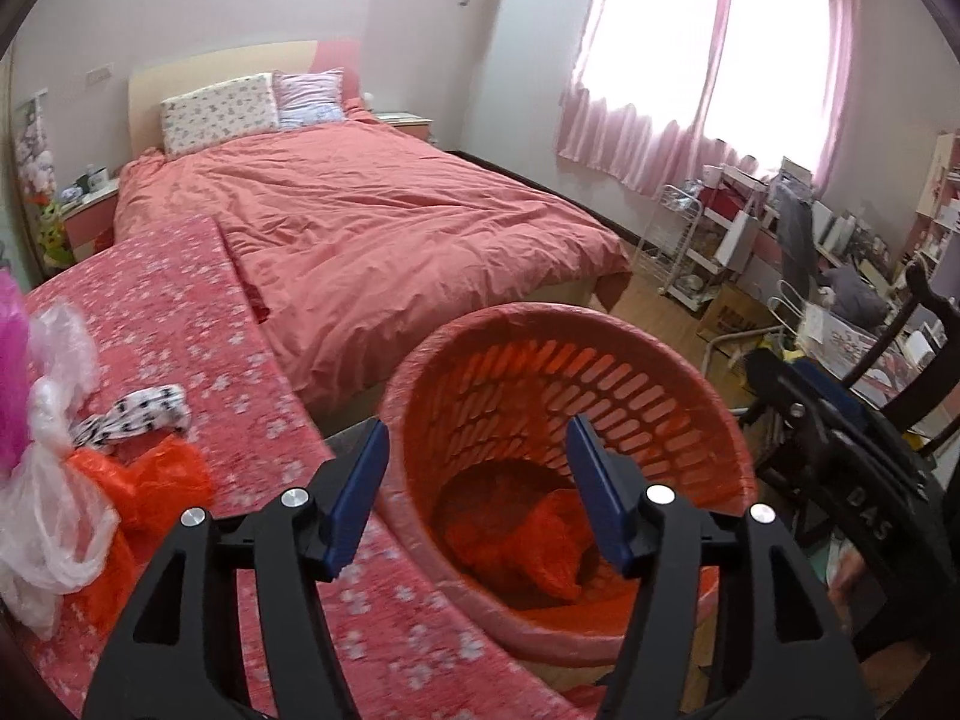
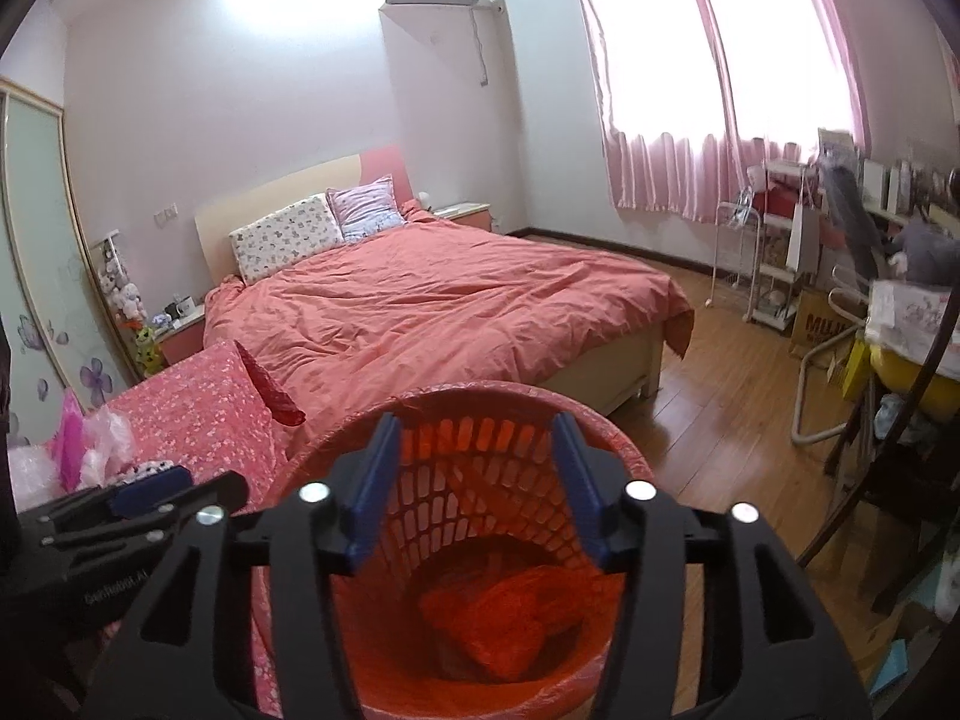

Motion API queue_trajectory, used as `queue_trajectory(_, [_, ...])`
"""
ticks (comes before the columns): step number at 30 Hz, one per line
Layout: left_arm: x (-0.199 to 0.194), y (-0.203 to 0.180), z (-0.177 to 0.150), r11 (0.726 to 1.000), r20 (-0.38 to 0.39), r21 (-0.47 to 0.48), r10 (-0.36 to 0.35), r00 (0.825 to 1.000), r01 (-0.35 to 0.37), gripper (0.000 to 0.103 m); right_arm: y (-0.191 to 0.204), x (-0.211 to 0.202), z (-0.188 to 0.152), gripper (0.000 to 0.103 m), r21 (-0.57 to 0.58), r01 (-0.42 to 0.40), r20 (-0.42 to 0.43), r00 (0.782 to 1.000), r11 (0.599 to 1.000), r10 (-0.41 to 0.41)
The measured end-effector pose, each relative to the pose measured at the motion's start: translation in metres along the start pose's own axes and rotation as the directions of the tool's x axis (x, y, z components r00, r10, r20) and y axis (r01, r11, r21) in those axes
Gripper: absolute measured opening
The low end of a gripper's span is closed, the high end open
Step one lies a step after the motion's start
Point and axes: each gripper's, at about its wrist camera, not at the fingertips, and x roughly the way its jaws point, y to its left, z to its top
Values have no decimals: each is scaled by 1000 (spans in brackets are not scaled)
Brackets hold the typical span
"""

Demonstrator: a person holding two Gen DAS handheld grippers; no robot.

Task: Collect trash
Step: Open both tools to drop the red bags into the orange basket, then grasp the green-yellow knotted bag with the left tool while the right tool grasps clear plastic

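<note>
A red-orange slotted basket [image 1: 540,315] stands beside a low surface under a pink floral cover [image 1: 198,312]. A crumpled orange plastic bag [image 1: 540,546] lies at the basket's bottom. My left gripper [image 1: 477,426] hangs open over the basket's near rim with nothing between its fingers. My right gripper [image 2: 475,420] is open above the same basket [image 2: 474,390], with the orange bag [image 2: 510,612] below it. On the floral cover lie another orange bag [image 1: 150,480], a clear plastic bag [image 1: 54,510], a black-and-white spotted piece [image 1: 132,417] and a magenta bag [image 1: 12,372].
A bed with a salmon duvet [image 1: 372,222] fills the room behind the basket. Wire racks, boxes and a cluttered desk [image 1: 750,252] line the right wall under pink curtains. A dark chair [image 2: 888,468] stands close on the right, with wood floor [image 2: 720,372] between it and the bed.
</note>
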Motion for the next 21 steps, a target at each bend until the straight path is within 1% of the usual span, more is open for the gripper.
queue_trajectory(7, [-22,29,-5,996,13,-39,79,997,-78,63,20,-9,-7,57,-19,-24,-18,1000,1000,24])
queue_trajectory(13, [-58,63,-16,986,38,-88,148,988,-145,63,62,-21,-11,60,-74,-77,-24,997,994,76])
queue_trajectory(15, [-73,76,-22,978,48,-103,187,981,-181,65,83,-24,-14,61,-104,-109,-30,994,989,107])
queue_trajectory(18, [-97,99,-34,959,62,-128,263,963,-254,66,113,-28,-19,61,-144,-156,-45,988,977,151])
queue_trajectory(20, [-113,119,-44,942,66,-152,313,947,-301,66,140,-32,-25,61,-175,-204,-64,978,963,196])
queue_trajectory(21, [-123,131,-50,929,66,-171,343,937,-328,66,151,-33,-27,61,-188,-222,-70,975,957,212])
